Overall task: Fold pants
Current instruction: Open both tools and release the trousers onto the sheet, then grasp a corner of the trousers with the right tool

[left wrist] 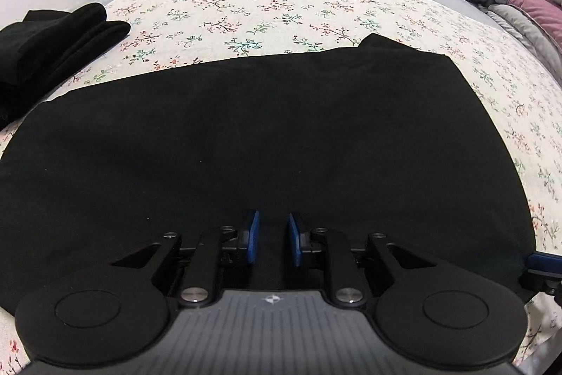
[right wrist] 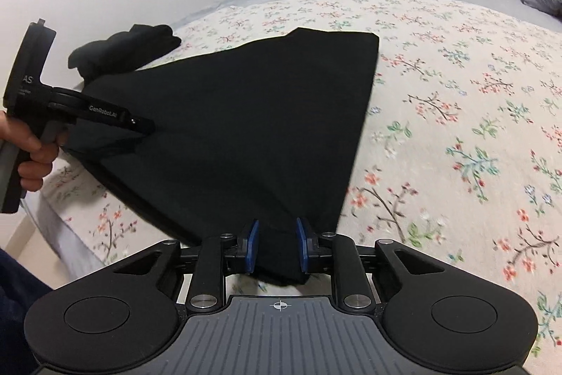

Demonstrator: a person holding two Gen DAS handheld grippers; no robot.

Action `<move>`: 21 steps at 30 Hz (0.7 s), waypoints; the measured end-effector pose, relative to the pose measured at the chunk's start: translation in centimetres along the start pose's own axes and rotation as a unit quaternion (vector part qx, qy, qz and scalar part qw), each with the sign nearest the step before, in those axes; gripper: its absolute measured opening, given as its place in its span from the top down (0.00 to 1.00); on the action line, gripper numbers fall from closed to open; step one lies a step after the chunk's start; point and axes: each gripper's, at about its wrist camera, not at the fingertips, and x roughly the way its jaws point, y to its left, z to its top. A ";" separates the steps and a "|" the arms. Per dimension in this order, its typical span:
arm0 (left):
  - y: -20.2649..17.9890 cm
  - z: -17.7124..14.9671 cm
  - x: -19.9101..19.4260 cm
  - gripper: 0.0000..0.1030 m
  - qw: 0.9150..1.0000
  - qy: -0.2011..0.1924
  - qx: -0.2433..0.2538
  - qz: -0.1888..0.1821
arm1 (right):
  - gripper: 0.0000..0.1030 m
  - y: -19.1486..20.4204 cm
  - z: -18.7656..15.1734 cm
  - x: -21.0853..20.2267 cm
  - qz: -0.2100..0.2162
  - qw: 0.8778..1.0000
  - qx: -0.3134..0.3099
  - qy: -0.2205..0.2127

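Right tongs point(right wrist: 277, 246) grip black pants point(right wrist: 246, 115); left tongs point(right wrist: 145, 129) read "GenRobot.AI".

In the right wrist view, the left hand-held gripper point(right wrist: 142, 129) carried white lettering along its black arm that read "GenRobot.AI". On the flat black plate behind that arm, the letters "AS" stood at the edge of the frame, cut off so that any letters before them could not be told; a line of smaller print beneath them was too small to read. The right hand-held gripper point(right wrist: 277, 243) bore only a small crosshair mark on its grey ribbed body. In the left wrist view a similar small emblem sat on the grey body, without legible words.
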 end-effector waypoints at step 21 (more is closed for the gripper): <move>-8.9 -1.1 -0.1 0.75 0.997 -0.027 0.067 -0.014 | 0.78 -0.9 -0.5 0.7 -0.032 0.999 -0.003 -0.027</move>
